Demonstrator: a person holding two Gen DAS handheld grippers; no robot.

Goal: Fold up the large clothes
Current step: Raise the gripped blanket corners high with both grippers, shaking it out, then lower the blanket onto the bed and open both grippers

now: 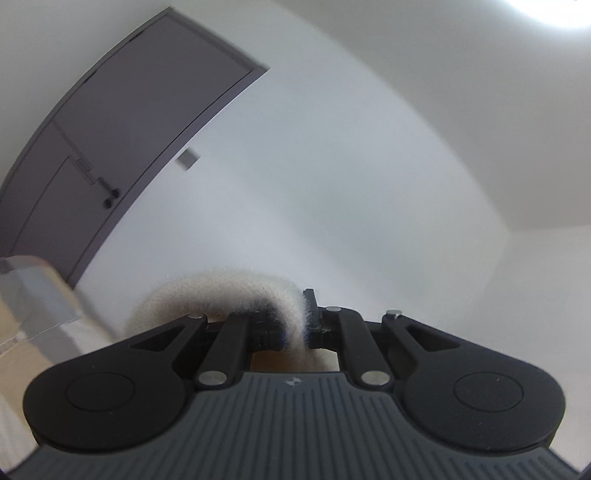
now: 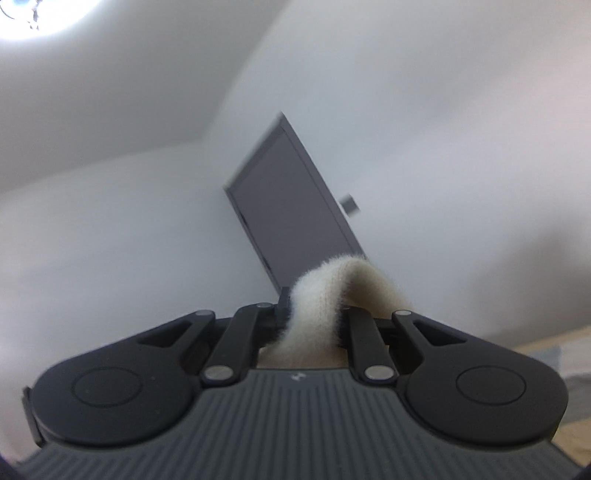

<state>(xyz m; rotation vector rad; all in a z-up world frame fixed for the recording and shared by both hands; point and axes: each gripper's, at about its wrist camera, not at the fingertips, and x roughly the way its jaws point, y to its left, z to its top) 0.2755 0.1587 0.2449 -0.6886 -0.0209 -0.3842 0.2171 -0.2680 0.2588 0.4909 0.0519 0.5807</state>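
Cream fleece garment (image 1: 236, 295) is clamped at 12 o'clock by left gripper (image 1: 299, 325) and right gripper (image 2: 314, 317), probably for spreading.

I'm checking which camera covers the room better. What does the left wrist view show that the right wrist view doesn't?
Only the left wrist view shows the door's handle and, at its lower left edge, a grey and cream cloth-covered surface.

Only the right wrist view shows a strip of tan floor or surface at its lower right.

Both show the grey door, a small wall plate, a bright ceiling light, and a claw shut on fuzzy cream fabric: the left claw and the right claw.
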